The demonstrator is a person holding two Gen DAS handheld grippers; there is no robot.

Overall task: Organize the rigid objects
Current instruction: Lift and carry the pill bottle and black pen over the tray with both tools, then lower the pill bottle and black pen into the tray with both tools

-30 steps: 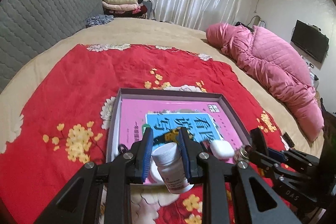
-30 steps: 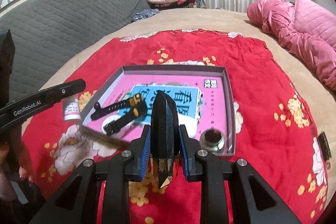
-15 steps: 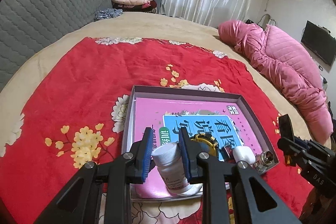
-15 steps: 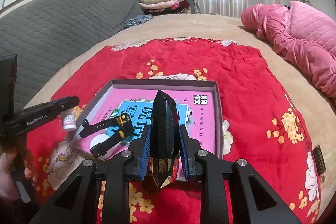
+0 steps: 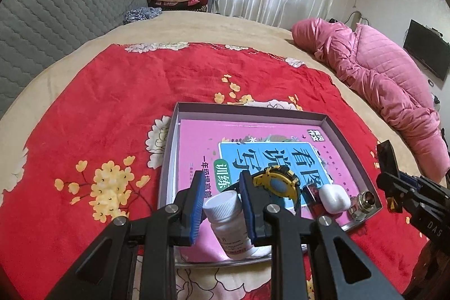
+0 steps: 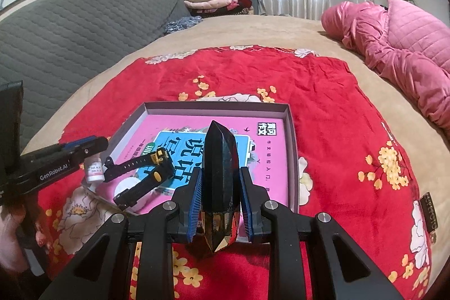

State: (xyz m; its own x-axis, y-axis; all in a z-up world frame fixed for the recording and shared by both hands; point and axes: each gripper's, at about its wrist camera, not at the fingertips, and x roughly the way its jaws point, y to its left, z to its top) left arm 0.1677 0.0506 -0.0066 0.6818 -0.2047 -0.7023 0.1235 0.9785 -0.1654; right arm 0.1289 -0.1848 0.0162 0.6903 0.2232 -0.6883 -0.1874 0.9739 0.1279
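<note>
Left gripper [image 5: 222, 211]: pinching a white pill bottle [image 5: 229, 224] above the tray [image 5: 253, 109] (near edge).
Right gripper [image 6: 220, 204]: clamped on a dark faceted crystal [image 6: 220, 173].

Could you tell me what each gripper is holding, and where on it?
Left gripper: pill bottle, by its cap and neck. Right gripper: dark crystal, around its lower body.
</note>
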